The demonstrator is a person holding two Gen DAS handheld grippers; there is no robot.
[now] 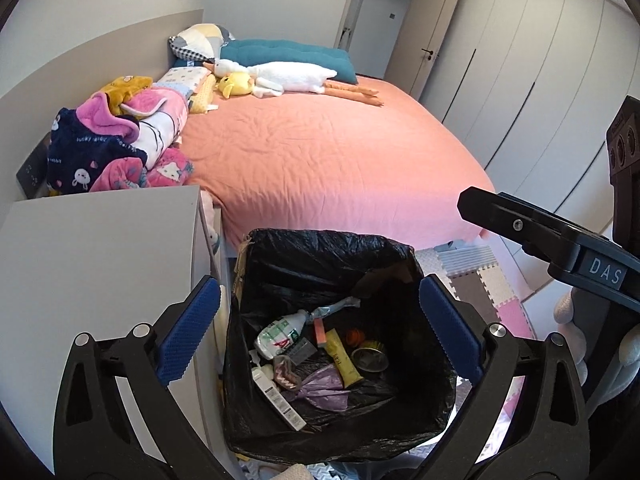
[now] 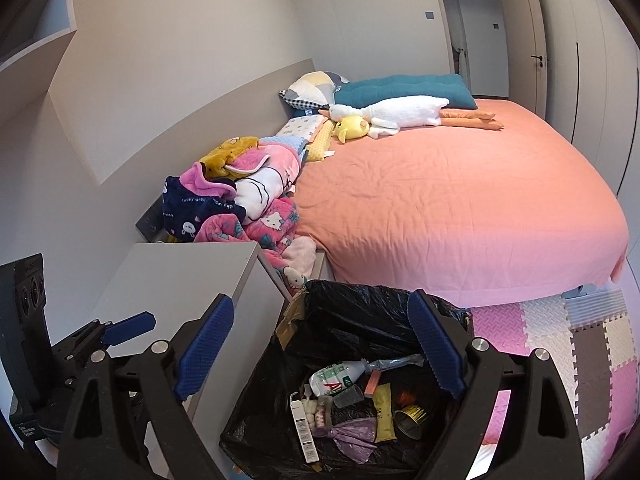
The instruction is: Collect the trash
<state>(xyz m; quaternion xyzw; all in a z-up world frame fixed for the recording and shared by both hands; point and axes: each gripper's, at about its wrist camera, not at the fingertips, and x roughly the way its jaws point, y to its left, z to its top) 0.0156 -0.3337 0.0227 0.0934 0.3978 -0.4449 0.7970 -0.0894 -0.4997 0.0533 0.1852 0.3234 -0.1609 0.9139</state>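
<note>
Since both claws hang wide apart with nothing between them, we judge the gathered trash now rests in the bin [image 1: 320,280], low centre of both views. The left gripper [image 1: 320,332] and right gripper [image 2: 320,348] frame its black liner [image 2: 360,312]. Inside lie a bottle [image 1: 280,330], a yellow tube [image 1: 340,356], a can [image 1: 370,356], a purple bag [image 1: 320,388] and a white box [image 1: 276,396]: all light, we reckon. The liner looks thin and slippery; we would pinch its bunched rim at the frame's lower middle, where it folds over the bin edge.
</note>
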